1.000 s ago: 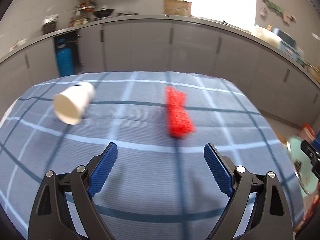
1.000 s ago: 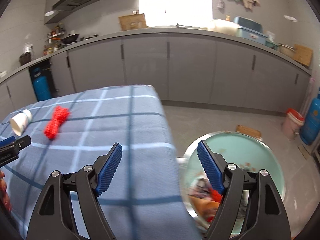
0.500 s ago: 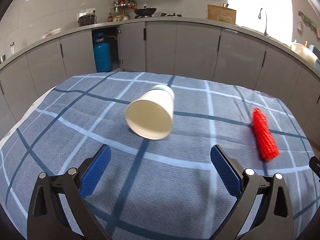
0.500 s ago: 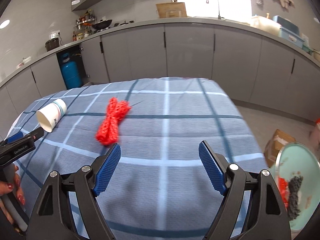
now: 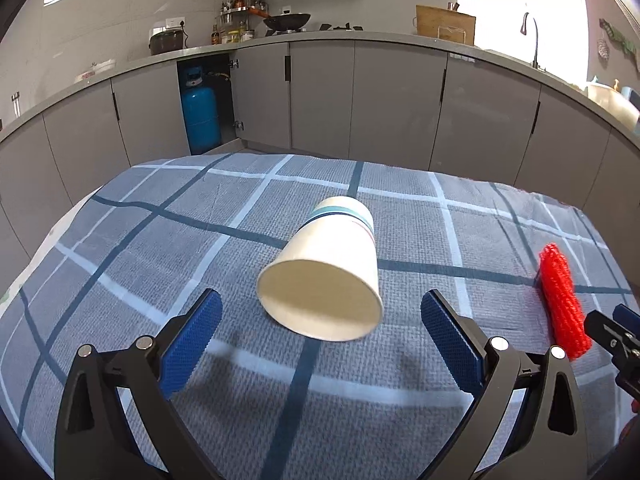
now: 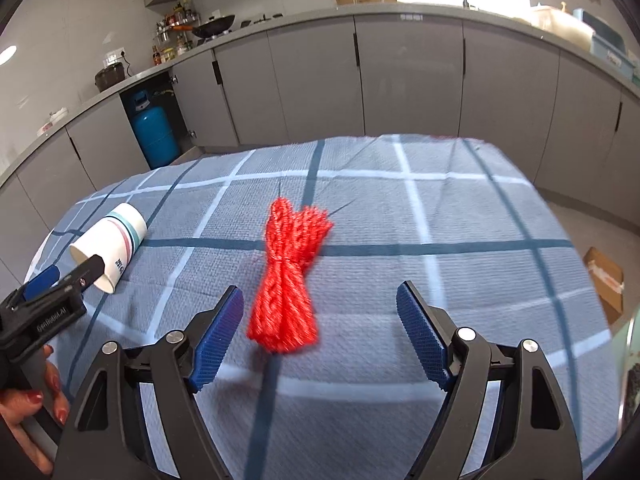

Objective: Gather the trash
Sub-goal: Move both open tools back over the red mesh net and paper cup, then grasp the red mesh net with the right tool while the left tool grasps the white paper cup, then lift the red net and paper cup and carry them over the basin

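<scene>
A white paper cup (image 5: 326,276) with coloured stripes lies on its side on the blue checked tablecloth (image 5: 160,240), its mouth facing me. My left gripper (image 5: 320,344) is open just short of the cup's mouth, with nothing between its jaws. A red bundle of cord (image 6: 290,280) lies on the cloth just ahead of my right gripper (image 6: 320,340), which is open and empty. The cup (image 6: 112,244) and the left gripper (image 6: 52,304) show at the left of the right wrist view. The red bundle (image 5: 560,300) shows at the right of the left wrist view.
A green bin's rim (image 6: 628,364) with trash inside shows at the right edge, below the table. A cardboard box (image 6: 604,280) lies on the floor. Grey kitchen cabinets (image 5: 360,92) and a blue gas cylinder (image 5: 200,116) stand behind the table.
Both grippers have swung left from the bin side to the table. The left one has closed in on the cup, the right one on the red bundle. Both stay open.
</scene>
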The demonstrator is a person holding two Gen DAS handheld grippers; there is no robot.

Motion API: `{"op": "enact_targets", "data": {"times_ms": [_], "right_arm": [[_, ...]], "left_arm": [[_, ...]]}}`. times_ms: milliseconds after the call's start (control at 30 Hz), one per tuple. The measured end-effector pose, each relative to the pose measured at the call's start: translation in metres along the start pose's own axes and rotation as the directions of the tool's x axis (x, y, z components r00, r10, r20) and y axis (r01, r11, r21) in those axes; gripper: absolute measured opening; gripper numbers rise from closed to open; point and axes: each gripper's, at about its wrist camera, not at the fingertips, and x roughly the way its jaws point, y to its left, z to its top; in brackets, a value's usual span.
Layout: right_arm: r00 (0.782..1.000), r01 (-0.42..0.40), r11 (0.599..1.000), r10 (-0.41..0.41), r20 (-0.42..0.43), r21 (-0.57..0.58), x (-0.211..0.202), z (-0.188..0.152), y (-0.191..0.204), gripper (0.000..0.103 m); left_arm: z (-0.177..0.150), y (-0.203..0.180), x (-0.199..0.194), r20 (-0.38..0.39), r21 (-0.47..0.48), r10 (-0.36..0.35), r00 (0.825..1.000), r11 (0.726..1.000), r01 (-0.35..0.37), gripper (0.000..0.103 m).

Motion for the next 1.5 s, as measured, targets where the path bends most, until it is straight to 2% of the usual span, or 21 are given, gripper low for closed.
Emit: {"op": "enact_targets", "data": {"times_ms": [33,133,167,333,567,700,1000,1500], "right_arm": [[1.0,0.002,1.0,-0.002,-0.005,-0.003,0.003,0.0,0.002,0.077],[0.999,0.033,0.998,-0.034,-0.021,-0.045,0.014,-0.003,0.01,0.063],[0.999,0.032,0.998,-0.034,-0.039,-0.055,0.018,-0.004,0.012,0.056],[0.998,0.03,0.997,-0.034,-0.059,-0.072,0.023,-0.005,0.017,0.04],[0.997,0.04,0.991,-0.047,-0.055,-0.125,0.023,-0.007,0.028,0.035],[0.997,0.027,0.992,-0.037,-0.074,-0.126,0.027,-0.006,0.029,0.028],[0.996,0.011,0.995,-0.02,-0.084,-0.1,0.028,-0.006,0.023,0.025],[1.0,-0.009,0.993,0.007,-0.016,-0.117,0.014,-0.006,0.026,0.021]], "left_arm": [[0.001,0.001,0.004,-0.02,-0.01,-0.011,1.0,1.0,0.011,0.098],[0.005,0.007,0.013,-0.033,-0.049,-0.043,0.999,0.998,0.042,0.098],[0.007,0.008,0.014,-0.026,-0.049,-0.052,0.998,0.998,0.05,0.098],[0.012,0.009,0.02,-0.023,-0.036,-0.088,0.996,0.996,0.087,0.097],[0.012,0.003,0.033,-0.089,-0.019,-0.096,0.991,0.995,0.095,0.082],[0.012,0.003,0.04,-0.121,-0.024,-0.101,0.987,0.995,0.099,0.069],[0.011,0.006,0.039,-0.117,-0.03,-0.109,0.987,0.994,0.106,0.067],[0.008,-0.008,0.012,-0.001,0.052,-0.111,0.994,0.992,0.111,0.062]]}}
